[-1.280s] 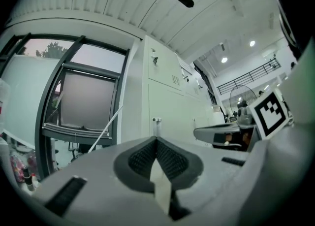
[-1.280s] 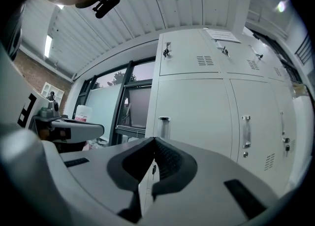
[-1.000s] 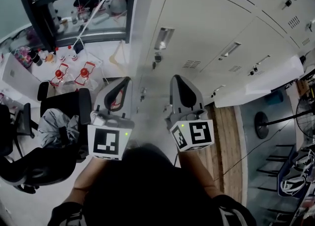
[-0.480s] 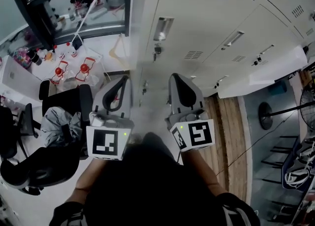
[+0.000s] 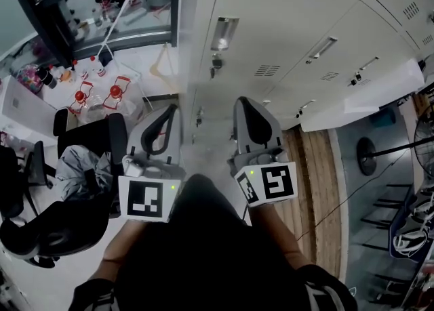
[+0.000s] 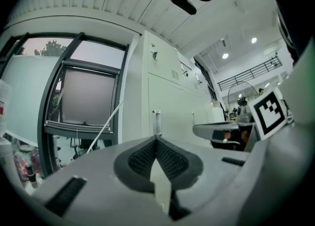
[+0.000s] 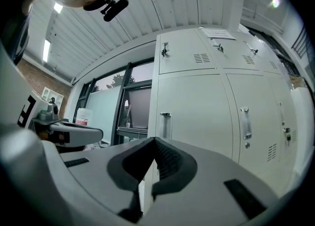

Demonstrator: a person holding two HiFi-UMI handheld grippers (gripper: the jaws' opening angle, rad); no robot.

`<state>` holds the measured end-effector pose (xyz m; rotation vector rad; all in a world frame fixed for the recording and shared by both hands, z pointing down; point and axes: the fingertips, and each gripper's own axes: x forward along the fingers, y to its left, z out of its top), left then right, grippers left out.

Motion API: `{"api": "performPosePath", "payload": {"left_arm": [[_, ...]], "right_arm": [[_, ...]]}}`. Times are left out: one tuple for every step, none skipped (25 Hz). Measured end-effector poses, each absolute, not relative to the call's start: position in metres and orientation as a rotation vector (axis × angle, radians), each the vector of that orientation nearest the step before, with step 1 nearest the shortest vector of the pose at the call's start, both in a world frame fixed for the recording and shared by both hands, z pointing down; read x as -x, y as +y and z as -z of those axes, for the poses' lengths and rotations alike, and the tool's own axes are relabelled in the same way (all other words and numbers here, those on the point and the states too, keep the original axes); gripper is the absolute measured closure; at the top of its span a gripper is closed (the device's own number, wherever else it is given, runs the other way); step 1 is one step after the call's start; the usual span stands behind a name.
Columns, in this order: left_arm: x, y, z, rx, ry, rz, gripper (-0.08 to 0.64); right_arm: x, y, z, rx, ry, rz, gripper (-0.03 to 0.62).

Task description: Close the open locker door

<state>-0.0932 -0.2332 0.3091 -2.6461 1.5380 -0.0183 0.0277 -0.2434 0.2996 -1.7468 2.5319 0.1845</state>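
In the head view a bank of pale grey lockers (image 5: 285, 25) fills the top right. One locker door (image 5: 369, 99) stands swung out at the right, well away from both grippers. My left gripper (image 5: 173, 110) and right gripper (image 5: 242, 104) are held side by side, level, pointing at the closed locker fronts. In the left gripper view the left gripper (image 6: 156, 140) is shut with nothing in it, a locker handle (image 6: 156, 123) straight ahead. The right gripper view shows the right gripper (image 7: 154, 141) shut and empty, facing a handle (image 7: 165, 123).
A black office chair (image 5: 47, 218) with clothing on it stands at the left. Behind it are a dark-framed window (image 5: 102, 11) and red-capped bottles (image 5: 98, 96). A fan stand (image 5: 363, 167) and a wooden floor strip (image 5: 308, 194) lie to the right.
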Motion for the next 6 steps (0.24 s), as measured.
{"api": "performPosePath", "payload": {"left_arm": [[0.0932,-0.2342,-0.3082,2.644,1.537,0.019,0.558],[0.0933,-0.2356,-0.3075,2.643,1.539,0.015,0.558],[0.0937,-0.2371,-0.3071,2.642,1.543,0.011,0.558],[0.0942,-0.2385,-0.3072,2.641,1.548,0.007,0.558],[0.0947,-0.2397,-0.3076,2.641,1.554,0.005,0.558],[0.0952,-0.2409,-0.3081,2.64,1.56,0.004,0.558]], "right_arm": [[-0.028,-0.2452,-0.2985,1.746,2.525,-0.185,0.577],[-0.0282,-0.2472,-0.2974,1.745,2.519,-0.186,0.577],[-0.0282,-0.249,-0.2968,1.744,2.516,-0.187,0.577],[-0.0278,-0.2507,-0.2965,1.741,2.516,-0.188,0.577],[-0.0273,-0.2523,-0.2966,1.738,2.518,-0.187,0.577],[-0.0267,-0.2538,-0.2969,1.735,2.519,-0.187,0.577]]}}
